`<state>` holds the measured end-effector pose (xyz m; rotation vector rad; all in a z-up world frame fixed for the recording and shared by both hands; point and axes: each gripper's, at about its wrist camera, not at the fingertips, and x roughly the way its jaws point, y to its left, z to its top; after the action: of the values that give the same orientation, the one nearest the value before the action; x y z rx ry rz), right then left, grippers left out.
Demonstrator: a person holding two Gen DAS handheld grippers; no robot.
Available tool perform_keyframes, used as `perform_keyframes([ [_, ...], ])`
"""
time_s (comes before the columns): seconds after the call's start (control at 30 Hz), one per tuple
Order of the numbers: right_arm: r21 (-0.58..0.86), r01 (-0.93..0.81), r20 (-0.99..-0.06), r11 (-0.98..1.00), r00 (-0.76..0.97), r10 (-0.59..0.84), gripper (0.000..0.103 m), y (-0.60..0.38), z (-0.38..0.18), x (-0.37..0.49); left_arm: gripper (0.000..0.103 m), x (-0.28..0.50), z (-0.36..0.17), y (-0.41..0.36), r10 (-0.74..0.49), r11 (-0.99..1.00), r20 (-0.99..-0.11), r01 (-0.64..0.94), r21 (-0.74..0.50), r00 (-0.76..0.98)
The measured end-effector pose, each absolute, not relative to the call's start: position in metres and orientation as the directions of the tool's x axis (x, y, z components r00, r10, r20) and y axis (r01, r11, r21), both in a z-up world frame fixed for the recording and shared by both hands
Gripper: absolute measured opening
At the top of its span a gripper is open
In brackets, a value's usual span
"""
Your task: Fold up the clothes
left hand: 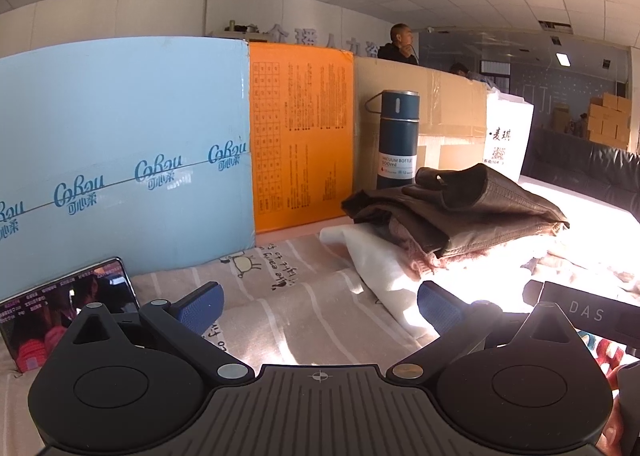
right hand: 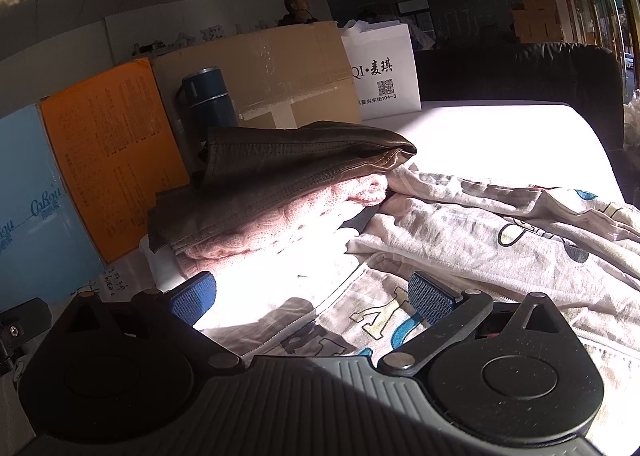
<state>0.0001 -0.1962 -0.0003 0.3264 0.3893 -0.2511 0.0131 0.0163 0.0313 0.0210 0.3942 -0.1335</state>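
Hovering left hand-held gripper [left hand: 318, 306]: jaws spread wide, nothing between them, above the striped sheet [left hand: 304, 320]
Right hand-held gripper [right hand: 312, 296]: jaws wide apart, empty, over the printed garment [right hand: 480, 240]
Printed garment: crumpled, unfolded, spread to the right of the pile, sunlit
Pile: brown jacket [right hand: 288, 164] folded on top, pink knit [right hand: 280, 224] under it, white cloth [left hand: 376, 256] at the bottom
Flask [left hand: 398, 138]: upright, just behind the pile, against the cardboard box [left hand: 448, 104]
Phone [left hand: 68, 312]: propped at far left, screen lit, before the blue box [left hand: 120, 160]
Orange box [left hand: 302, 136]: between blue and cardboard boxes
White bag [right hand: 382, 74]: right of the cardboard box
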Motion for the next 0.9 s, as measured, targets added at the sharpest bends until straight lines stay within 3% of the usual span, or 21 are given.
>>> perform_keyframes([
  [0.9, 0.232, 0.281, -0.399, 0.931, 0.901, -0.173, 0.103, -0.1895, -0.0004, -0.0008, 0.103, 0.0128, 0.0322, 0.0181, -0.13, 0.991, -0.379, 0.134, -0.017, 0.916],
])
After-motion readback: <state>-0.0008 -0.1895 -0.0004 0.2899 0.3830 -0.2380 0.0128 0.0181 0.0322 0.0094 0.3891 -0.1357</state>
